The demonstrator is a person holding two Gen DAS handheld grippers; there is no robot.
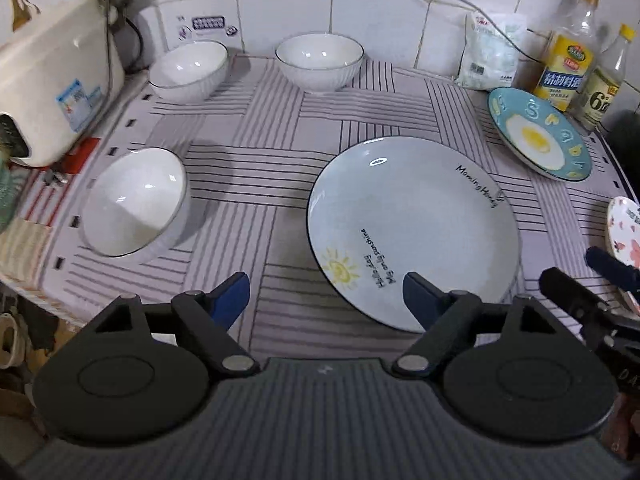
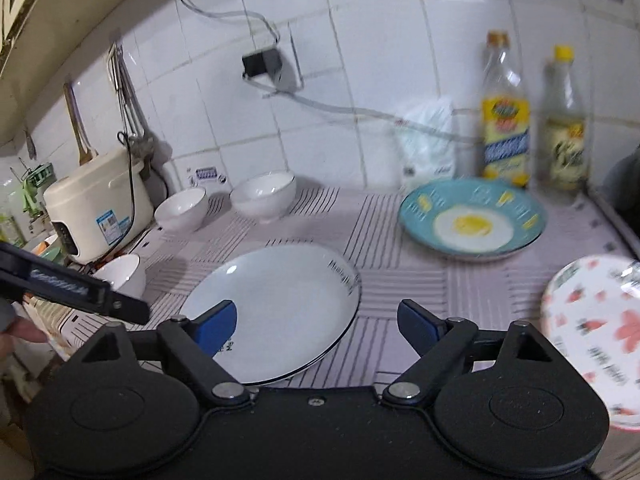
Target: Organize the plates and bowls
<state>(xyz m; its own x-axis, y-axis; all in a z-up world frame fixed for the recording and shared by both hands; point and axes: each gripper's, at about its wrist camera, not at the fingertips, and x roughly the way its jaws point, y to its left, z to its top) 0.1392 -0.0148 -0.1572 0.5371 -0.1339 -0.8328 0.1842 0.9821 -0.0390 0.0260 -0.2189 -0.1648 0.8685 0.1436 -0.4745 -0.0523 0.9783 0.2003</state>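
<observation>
Altogether three bowls [image 1: 316, 60], three plates [image 1: 412, 232], two bottles [image 1: 568, 64], both tools [image 1: 326, 300] [image 2: 316, 326] open, empty.

Around the big sun-print plate [image 1: 412, 232] there's three plates total counting the egg plate [image 1: 540, 138] and flower plate [image 2: 596, 344], three white bowls [image 1: 136, 208] [image 1: 188, 70] [image 1: 319, 62], two bottles [image 1: 568, 56] [image 1: 606, 84] behind.
</observation>
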